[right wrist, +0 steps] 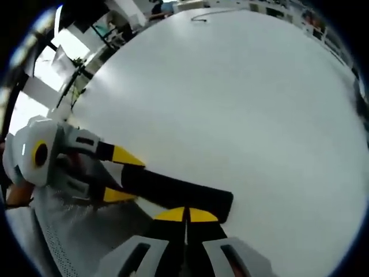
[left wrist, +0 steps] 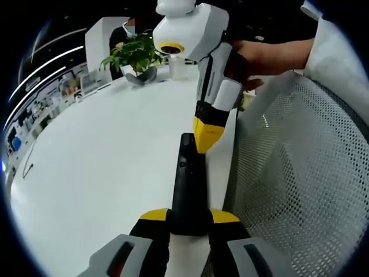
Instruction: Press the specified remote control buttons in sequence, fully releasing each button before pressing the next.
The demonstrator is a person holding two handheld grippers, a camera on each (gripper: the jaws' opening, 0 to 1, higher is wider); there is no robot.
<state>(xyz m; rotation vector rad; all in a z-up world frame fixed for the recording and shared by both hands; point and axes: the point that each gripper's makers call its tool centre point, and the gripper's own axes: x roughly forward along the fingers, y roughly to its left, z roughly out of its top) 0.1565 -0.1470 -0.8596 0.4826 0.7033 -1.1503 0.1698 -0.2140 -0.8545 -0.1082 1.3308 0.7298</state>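
Your left gripper [left wrist: 190,222] clamps black remote control [left wrist: 188,190] by its near end, above white table [left wrist: 104,173]. Right gripper [right wrist: 185,214], jaws together, tip down on remote's far buttons. Press looks underway; release and later presses remain. Potted plant [left wrist: 135,57] far.

I can't read any text, label, brand or number in either view. The black remote control [left wrist: 188,190] shows me only small marks near its top end in the left gripper view, too small to make out as characters, and in the right gripper view its face is plain dark. The shelves [left wrist: 34,109] at the far edge of the room carry items too blurred to read.
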